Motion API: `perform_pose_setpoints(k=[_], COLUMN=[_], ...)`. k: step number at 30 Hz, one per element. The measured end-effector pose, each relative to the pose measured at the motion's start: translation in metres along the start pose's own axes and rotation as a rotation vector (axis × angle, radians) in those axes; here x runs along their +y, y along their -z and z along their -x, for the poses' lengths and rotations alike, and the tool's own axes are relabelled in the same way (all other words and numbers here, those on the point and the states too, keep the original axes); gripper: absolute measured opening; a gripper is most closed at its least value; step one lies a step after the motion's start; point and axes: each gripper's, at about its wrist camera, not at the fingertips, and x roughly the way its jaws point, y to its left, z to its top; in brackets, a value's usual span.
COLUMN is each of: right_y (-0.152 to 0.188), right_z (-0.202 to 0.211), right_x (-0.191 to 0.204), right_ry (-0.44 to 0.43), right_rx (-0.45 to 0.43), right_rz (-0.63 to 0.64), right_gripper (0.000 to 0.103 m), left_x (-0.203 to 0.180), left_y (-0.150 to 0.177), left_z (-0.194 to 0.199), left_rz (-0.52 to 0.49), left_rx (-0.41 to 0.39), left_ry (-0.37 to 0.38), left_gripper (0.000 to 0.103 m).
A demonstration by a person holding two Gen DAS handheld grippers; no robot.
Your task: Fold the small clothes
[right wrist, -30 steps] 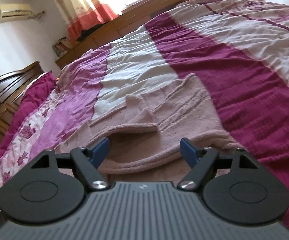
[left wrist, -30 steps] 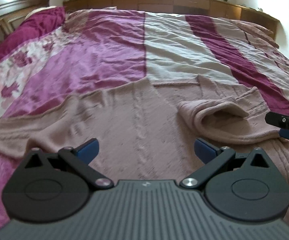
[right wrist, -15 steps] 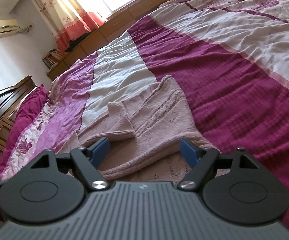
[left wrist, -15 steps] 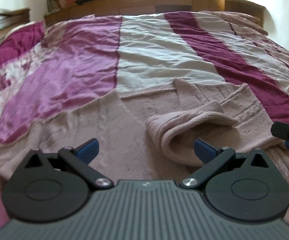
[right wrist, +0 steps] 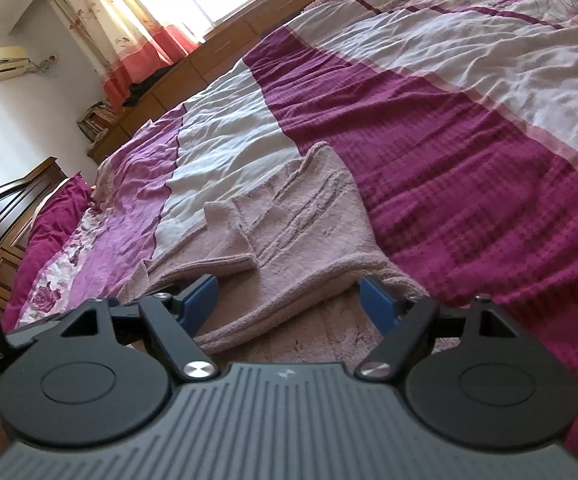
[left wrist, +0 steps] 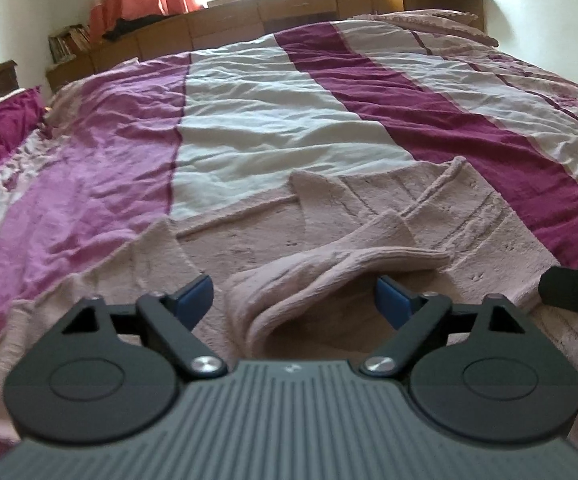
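Fingers on both our grippers stand spread with nothing pinched. The left gripper [left wrist: 293, 300] has just been narrowing a little, and the raised mouth of the sleeve [left wrist: 341, 272] lies between its blue pads without either one pressing it. The right gripper [right wrist: 287, 302] is wide too, straddling the folded edge of the same pink sweater [right wrist: 289, 216], which lies flat on the near part of the striped bedspread [right wrist: 469, 168], one sleeve turned back over the body.

Our worry is the knit: it looks soft and loose. If the left pads close where they are, we judge they may catch only the top layer of the sleeve cuff and leave the under layer behind, so the sleeve would peel open rather than fold. They could just as well bite through to the body beneath and drag the whole garment askew. With the two grippers this near each other, they could also bump if both close in on the same fold.

Much stays out of sight. Each gripper body hides the cloth directly under it, so we cannot tell whether the pads touch the fabric below. The sweater's near hem and far sleeve end are cut off, and only a black corner of the right gripper shows in the left view.
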Motion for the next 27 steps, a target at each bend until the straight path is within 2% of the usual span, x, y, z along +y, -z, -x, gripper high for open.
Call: perform_pose_setpoints(k=[5, 8, 9, 11, 13, 17, 23, 27], right_y=[0.003, 0.004, 0.005, 0.005, 0.006, 0.006, 0.008, 0.009], right_z=[-0.003, -0.005, -0.006, -0.006, -0.006, -0.008, -0.009, -0.01], right_x=[-0.002, -0.003, -0.003, -0.003, -0.003, -0.004, -0.004, -0.001], right_ry=[0.009, 0.013, 0.014, 0.016, 0.018, 0.022, 0.03, 0.034], right_rx=[0.015, 0.022, 0.024, 0.026, 0.027, 0.03, 0.034, 0.037], right_rz=[-0.008, -0.014, -0.015, -0.012, -0.011, -0.013, -0.005, 0.008], right_gripper=[0.084, 0.084, 0.084, 0.084, 0.084, 0.084, 0.084, 0.084], left_x=[-0.011, -0.019, -0.02, -0.024, -0.025, -0.009, 0.034, 0.068], left_y=[-0.003, -0.006, -0.006, -0.006, -0.007, -0.009, -0.011, 0.004], left_z=[-0.007, -0.01, -0.011, -0.013, -0.016, -0.009, 0.016, 0.026], left_rz=[-0.05, -0.092, -0.105, -0.129, -0.125, -0.02, 0.188, 0.338], left_rx=[-0.026, -0.042, -0.047, -0.051, -0.028, -0.033, -0.074, -0.05], left_ry=[-0.002, 0.0, 0.004, 0.013, 0.025, 0.035, -0.028, -0.068], left_gripper=[0.086, 0.08, 0.075, 0.057, 0.011, 0.009, 0.008, 0.009])
